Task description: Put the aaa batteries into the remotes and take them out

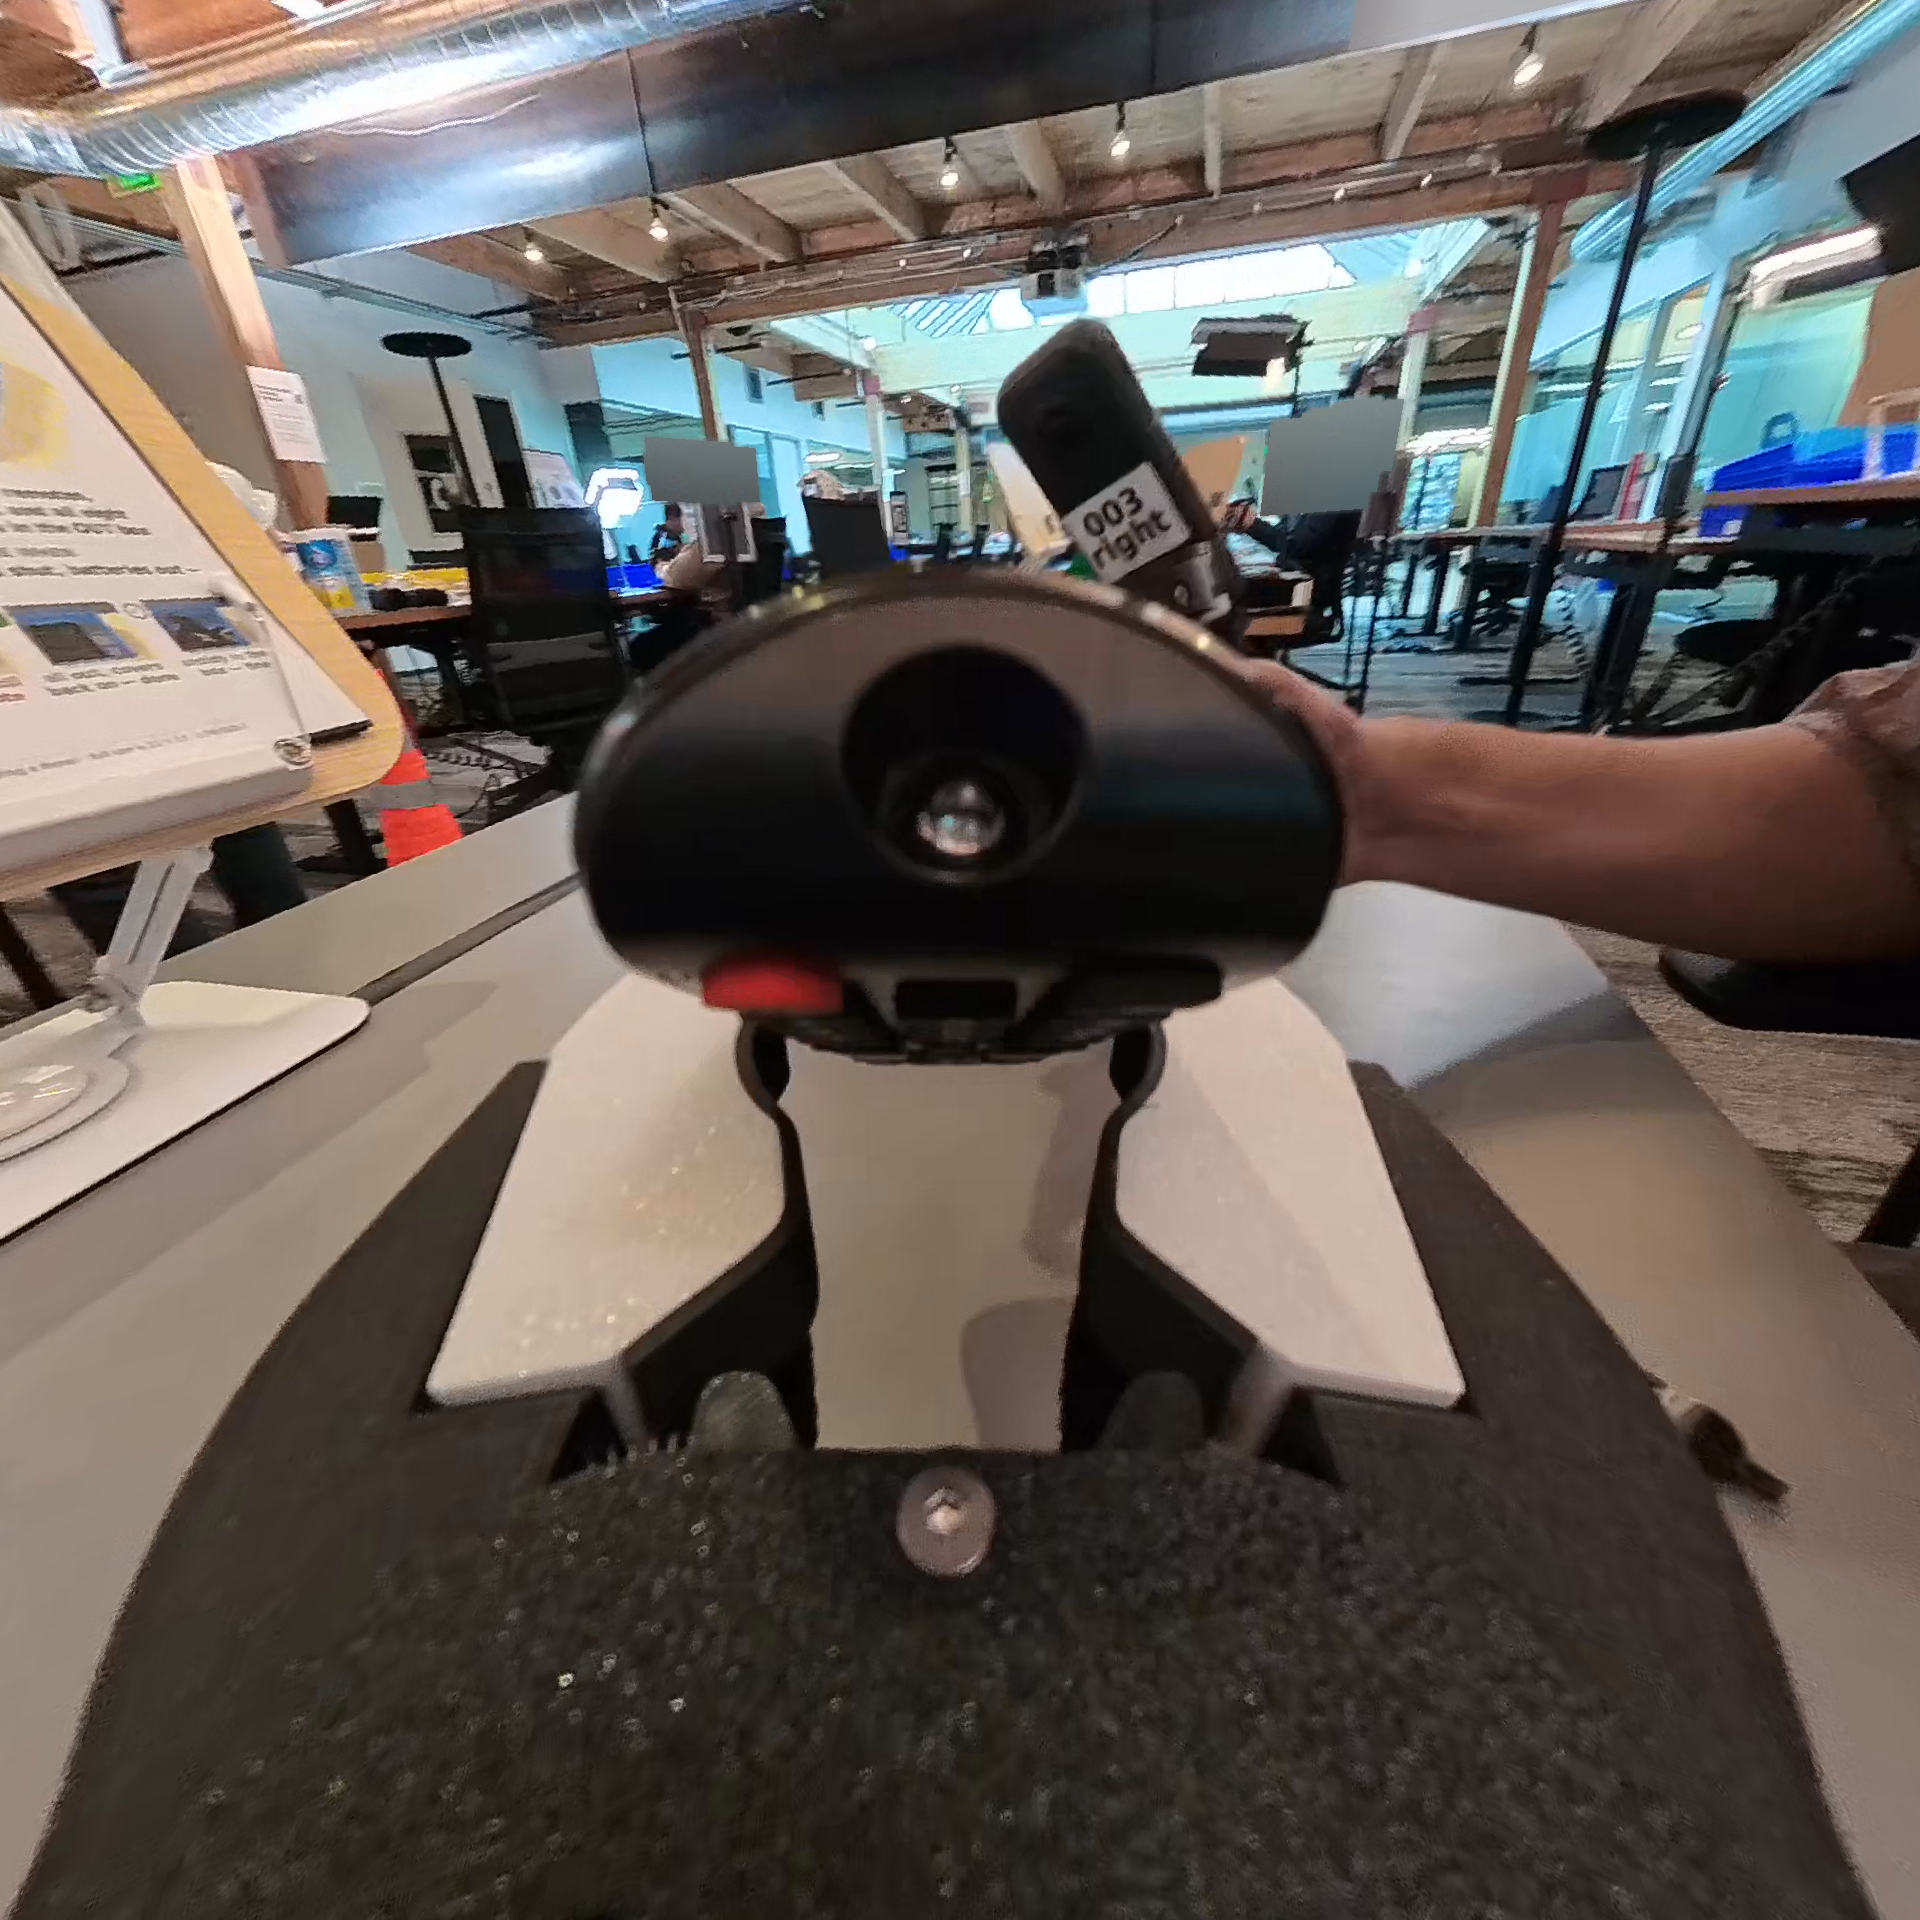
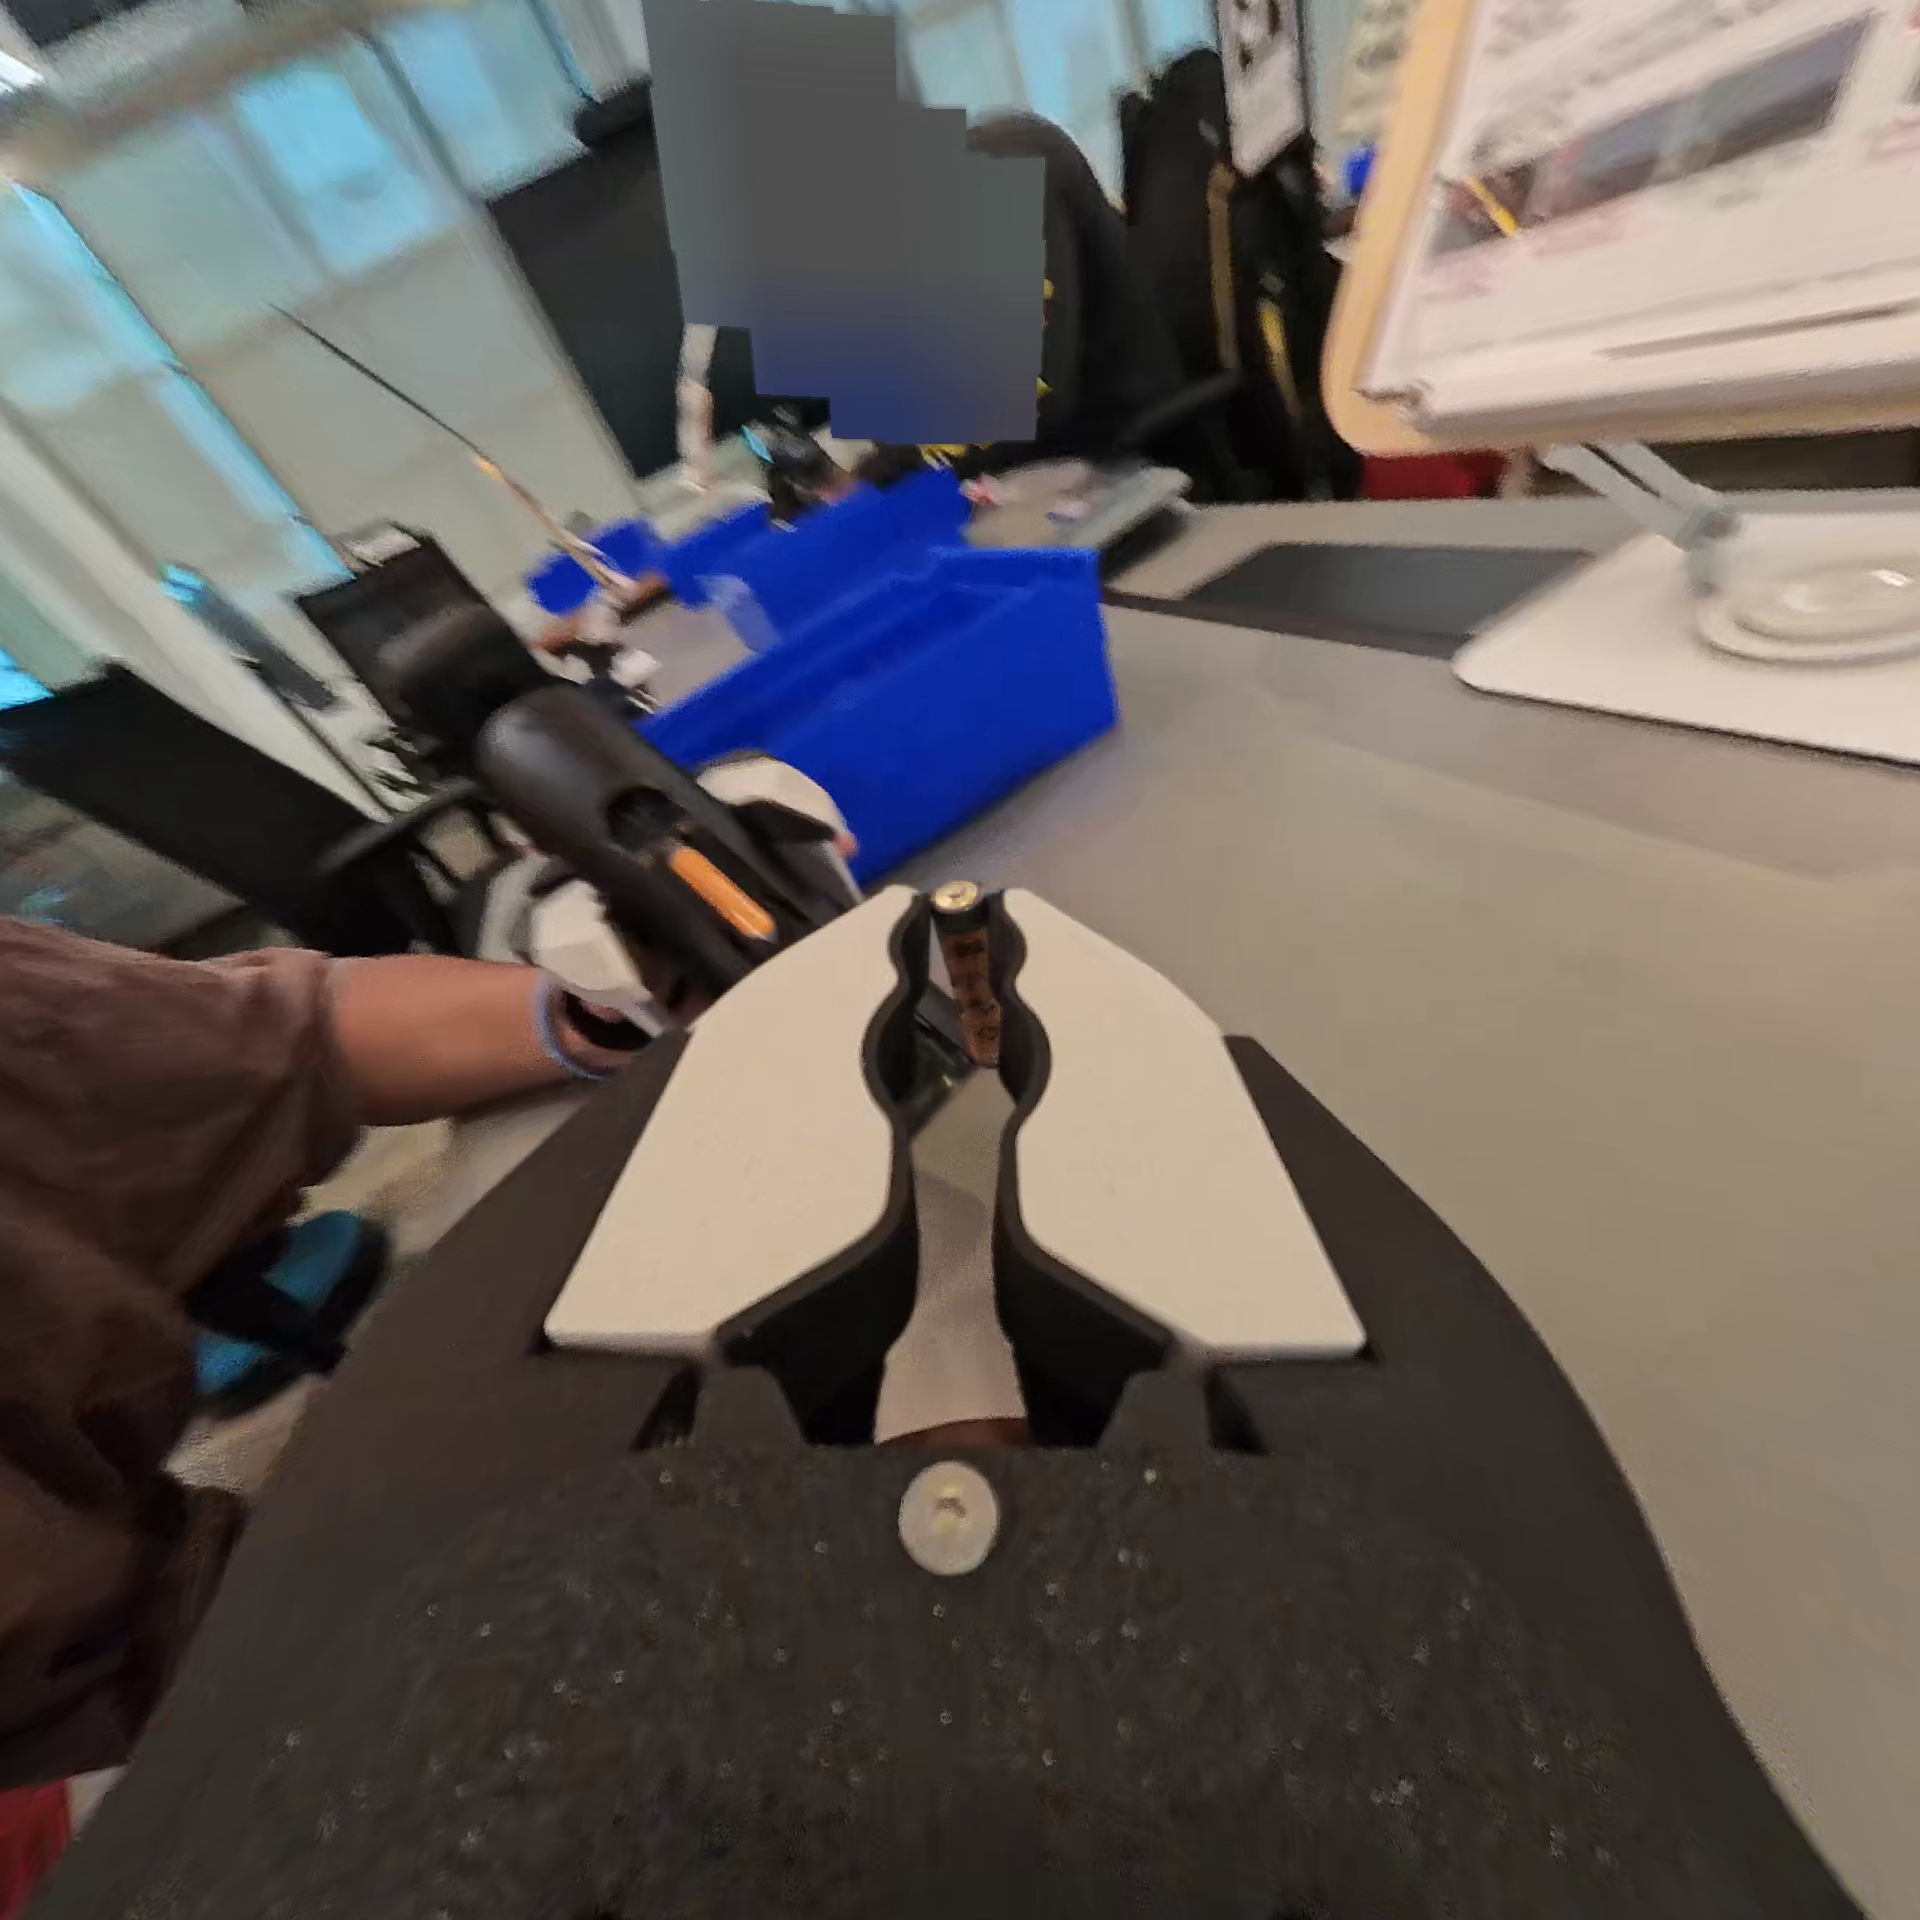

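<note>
Broadly: grey matte desk (image 2: 1455, 935), blue plastic bins (image 2: 914, 686) behind. Black glossy oval-ended remote (image 1: 956, 790) clamped end-on in left gripper (image 1: 948, 1049) jaws, orange-tipped battery seated in open bay. Right gripper (image 2: 961, 925) jaws narrow, pinching slim cylindrical AAA battery (image 2: 971, 977). Risk: smooth metal cell slipping or tilting, missing bay.

Grippers (image 2: 961, 914) blk w/ white finger plates, silver screw (image 2: 947, 1524) — brown sleeve (image 2: 135, 1195).

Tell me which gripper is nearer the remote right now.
Left. The left gripper clamps the remote between its fingertips. The right gripper, pinching an AAA battery, is close beside the remote but does not hold it.
</note>
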`<act>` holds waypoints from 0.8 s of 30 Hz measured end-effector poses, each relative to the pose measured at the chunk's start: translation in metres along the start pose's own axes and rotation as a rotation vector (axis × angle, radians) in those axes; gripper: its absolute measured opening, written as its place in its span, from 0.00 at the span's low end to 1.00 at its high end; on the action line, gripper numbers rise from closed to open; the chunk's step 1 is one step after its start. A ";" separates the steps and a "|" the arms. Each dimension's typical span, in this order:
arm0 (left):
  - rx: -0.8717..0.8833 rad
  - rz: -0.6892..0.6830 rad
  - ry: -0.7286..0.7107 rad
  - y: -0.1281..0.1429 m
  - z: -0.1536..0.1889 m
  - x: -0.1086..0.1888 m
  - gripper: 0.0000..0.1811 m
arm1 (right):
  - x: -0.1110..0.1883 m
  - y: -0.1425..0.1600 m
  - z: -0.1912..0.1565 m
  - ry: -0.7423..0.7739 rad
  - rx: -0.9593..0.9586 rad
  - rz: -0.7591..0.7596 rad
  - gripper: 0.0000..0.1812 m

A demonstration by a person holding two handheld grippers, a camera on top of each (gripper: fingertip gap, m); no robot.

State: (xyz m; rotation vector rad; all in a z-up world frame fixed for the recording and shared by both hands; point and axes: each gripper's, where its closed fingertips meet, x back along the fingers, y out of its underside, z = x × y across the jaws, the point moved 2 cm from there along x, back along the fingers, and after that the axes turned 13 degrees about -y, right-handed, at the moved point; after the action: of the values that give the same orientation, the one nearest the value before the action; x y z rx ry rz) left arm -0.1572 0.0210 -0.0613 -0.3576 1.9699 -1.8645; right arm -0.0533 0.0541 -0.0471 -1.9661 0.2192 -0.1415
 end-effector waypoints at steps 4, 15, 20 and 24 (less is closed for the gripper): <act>-0.009 -0.009 -0.034 0.002 -0.005 -0.001 0.33 | 0.002 0.027 0.030 0.284 -0.023 -0.265 0.06; -0.020 -0.035 -0.023 0.008 -0.002 -0.003 0.33 | 0.009 0.090 0.081 0.519 -0.097 -0.715 0.06; -0.026 -0.049 -0.012 0.011 0.000 -0.004 0.33 | 0.008 0.108 0.088 0.497 -0.142 -0.702 0.06; -0.028 -0.048 -0.016 0.011 -0.001 -0.004 0.33 | 0.007 0.108 0.089 0.475 -0.150 -0.664 0.06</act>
State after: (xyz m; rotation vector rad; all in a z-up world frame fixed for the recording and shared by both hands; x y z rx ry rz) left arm -0.1531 0.0242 -0.0716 -0.4302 1.9954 -1.8589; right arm -0.0380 0.0905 -0.1811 -2.0622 -0.1329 -1.0518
